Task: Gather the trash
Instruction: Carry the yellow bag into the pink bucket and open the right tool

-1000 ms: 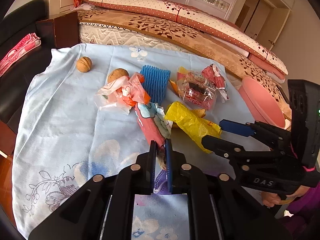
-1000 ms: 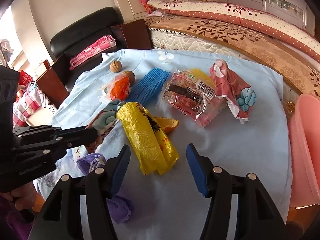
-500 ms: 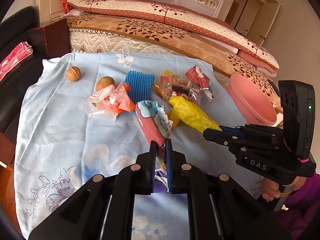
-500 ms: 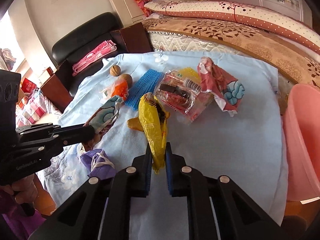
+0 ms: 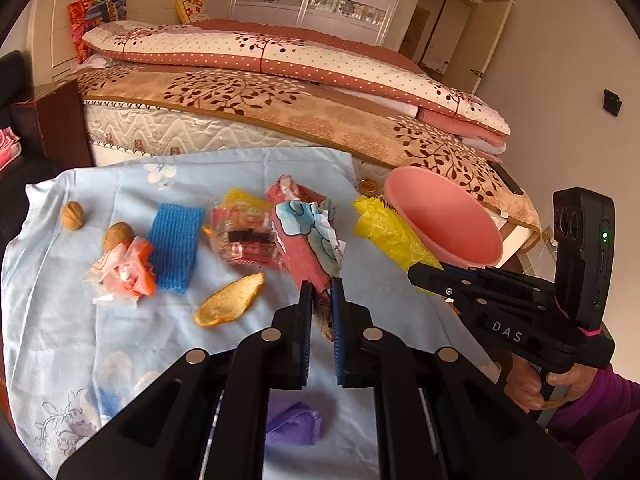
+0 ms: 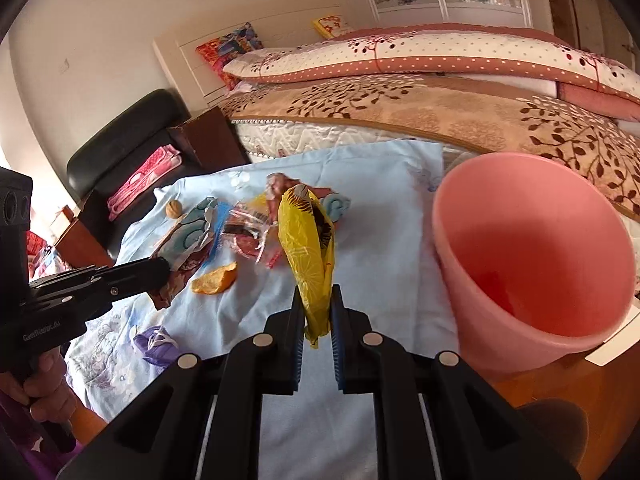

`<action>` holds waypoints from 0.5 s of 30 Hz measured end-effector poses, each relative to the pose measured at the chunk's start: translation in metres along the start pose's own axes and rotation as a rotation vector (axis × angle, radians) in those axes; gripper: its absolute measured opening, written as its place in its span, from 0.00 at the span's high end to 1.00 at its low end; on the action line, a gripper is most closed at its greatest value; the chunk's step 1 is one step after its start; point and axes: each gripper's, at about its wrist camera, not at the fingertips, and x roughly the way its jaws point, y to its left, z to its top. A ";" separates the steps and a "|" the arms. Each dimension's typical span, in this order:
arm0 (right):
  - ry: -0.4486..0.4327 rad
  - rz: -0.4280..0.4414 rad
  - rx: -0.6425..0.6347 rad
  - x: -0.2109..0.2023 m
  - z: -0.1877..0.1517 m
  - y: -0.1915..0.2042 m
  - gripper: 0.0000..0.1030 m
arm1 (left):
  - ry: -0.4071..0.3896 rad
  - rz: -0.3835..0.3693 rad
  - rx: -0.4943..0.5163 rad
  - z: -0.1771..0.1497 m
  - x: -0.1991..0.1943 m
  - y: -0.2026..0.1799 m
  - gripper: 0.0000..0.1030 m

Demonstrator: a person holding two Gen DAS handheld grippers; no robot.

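Observation:
My left gripper (image 5: 321, 292) is shut on a red and blue patterned wrapper (image 5: 308, 236) and holds it above the blue cloth (image 5: 60, 320). My right gripper (image 6: 317, 308) is shut on a yellow plastic bag (image 6: 307, 248), lifted just left of the pink bin (image 6: 532, 264). The yellow bag (image 5: 384, 228) and the bin (image 5: 444, 216) also show in the left wrist view. An orange peel (image 5: 230, 300), a clear snack packet (image 5: 240, 236), a blue foam net (image 5: 174, 240) and an orange-white wrapper (image 5: 124, 274) lie on the cloth.
Two walnuts (image 5: 72, 216) (image 5: 118, 234) lie at the cloth's left side. A purple rag (image 5: 294, 422) lies near the front edge. A bed (image 5: 280, 92) stands behind the table, a dark sofa (image 6: 120, 156) to the left.
Both grippers have lifted their wrappers and moved right toward the pink bin. The orange peel under the yellow bag now lies uncovered. The right gripper closed on the bag a second ago.

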 end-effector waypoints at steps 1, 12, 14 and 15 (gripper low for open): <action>-0.007 -0.012 0.012 -0.003 0.000 -0.006 0.89 | -0.003 -0.008 0.009 0.003 0.003 -0.006 0.91; -0.108 -0.187 0.156 -0.038 0.005 -0.084 0.89 | 0.005 -0.105 0.091 0.036 0.055 -0.073 0.91; -0.112 -0.211 0.189 -0.042 0.005 -0.098 0.89 | 0.012 -0.125 0.112 0.041 0.065 -0.086 0.91; -0.113 -0.219 0.199 -0.043 0.004 -0.103 0.89 | 0.015 -0.133 0.122 0.043 0.069 -0.091 0.91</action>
